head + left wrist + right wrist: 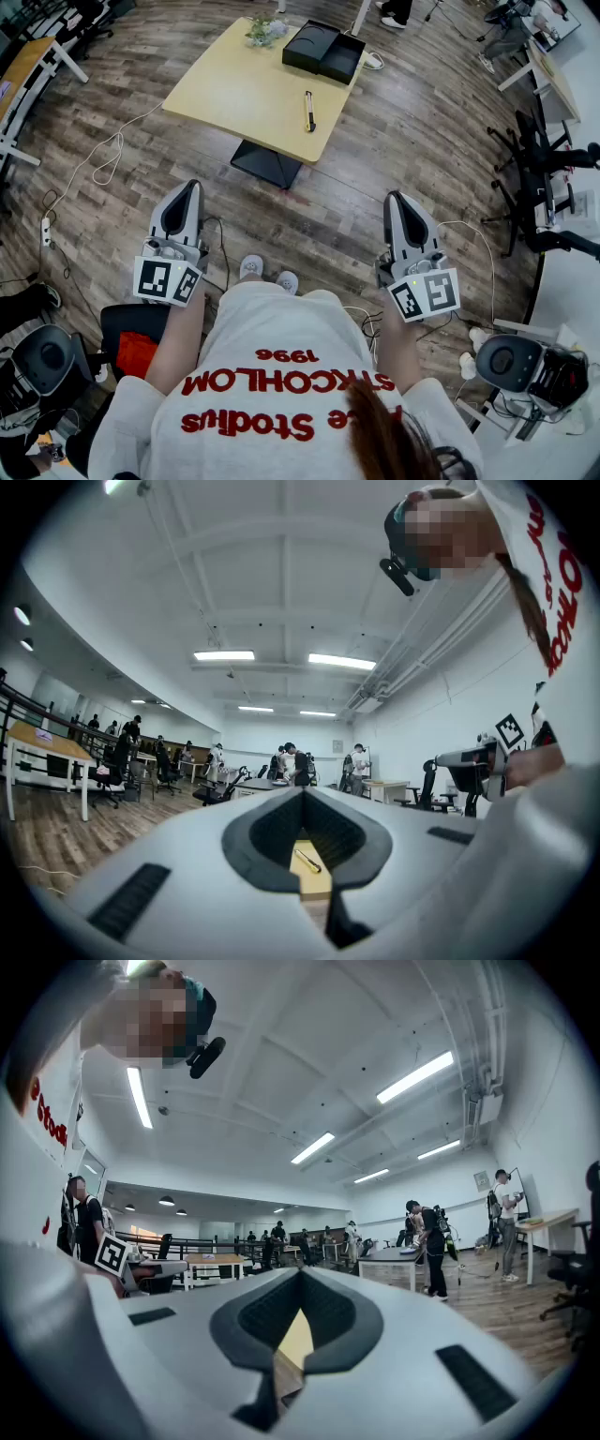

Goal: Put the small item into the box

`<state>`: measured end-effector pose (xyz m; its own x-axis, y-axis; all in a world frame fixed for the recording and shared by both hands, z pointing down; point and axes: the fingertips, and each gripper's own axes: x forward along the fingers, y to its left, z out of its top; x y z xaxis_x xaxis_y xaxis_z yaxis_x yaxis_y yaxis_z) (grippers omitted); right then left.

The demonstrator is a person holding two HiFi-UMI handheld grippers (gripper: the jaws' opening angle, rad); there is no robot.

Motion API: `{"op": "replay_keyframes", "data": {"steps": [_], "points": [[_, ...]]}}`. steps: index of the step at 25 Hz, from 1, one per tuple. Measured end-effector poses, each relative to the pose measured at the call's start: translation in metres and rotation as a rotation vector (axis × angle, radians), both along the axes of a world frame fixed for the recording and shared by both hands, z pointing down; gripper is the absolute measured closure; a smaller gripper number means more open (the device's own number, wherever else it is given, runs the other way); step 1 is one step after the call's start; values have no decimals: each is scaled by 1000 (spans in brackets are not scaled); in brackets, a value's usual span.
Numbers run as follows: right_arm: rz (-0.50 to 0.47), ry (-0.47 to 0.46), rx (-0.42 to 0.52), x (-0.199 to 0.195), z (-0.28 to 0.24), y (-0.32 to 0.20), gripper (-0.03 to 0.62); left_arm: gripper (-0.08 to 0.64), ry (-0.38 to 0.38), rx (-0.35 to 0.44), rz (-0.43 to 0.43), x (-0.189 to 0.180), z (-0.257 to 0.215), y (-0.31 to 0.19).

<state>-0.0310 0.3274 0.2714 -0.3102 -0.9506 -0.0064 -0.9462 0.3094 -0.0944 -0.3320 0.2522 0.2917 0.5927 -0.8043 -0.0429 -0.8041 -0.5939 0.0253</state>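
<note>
Standing well back from table (234, 94), holding left gripper (185, 190) and right gripper (397, 199) level, both claws pressed together, pinching nothing. Spotting small item (308, 111), slim and pen-like, lying near table's right edge, well apart from black box (323, 52) sitting open at far corner. Judging likely slips: arriving without spreading jaws and nudging item off edge; pinching thin shaft off-centre, letting it roll or swivel; clipping box wall while lowering.
</note>
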Motion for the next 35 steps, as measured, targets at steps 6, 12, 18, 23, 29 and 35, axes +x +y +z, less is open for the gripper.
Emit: {"op": "replay_keyframes", "data": {"steps": [6,12,18,23,29,35], "points": [[-5,6,-2,1,0,3,588,552,3,1,2,3,-1,3],[-18,-21,-3,3,-4,2,589,552,2,2,7,7,-4,-1],[-49,-84,-10,5,2,3,589,552,-1,3,14,13,-2,0],[-60,-99,-18,10,5,-5,589,552,-1,-13,28,25,4,-11],[-53,-107,-27,31,6,-35,588,552,5,-27,48,47,11,-48],[-37,-104,-41,51,9,-73,588,552,18,-41,71,70,18,-99]]}}
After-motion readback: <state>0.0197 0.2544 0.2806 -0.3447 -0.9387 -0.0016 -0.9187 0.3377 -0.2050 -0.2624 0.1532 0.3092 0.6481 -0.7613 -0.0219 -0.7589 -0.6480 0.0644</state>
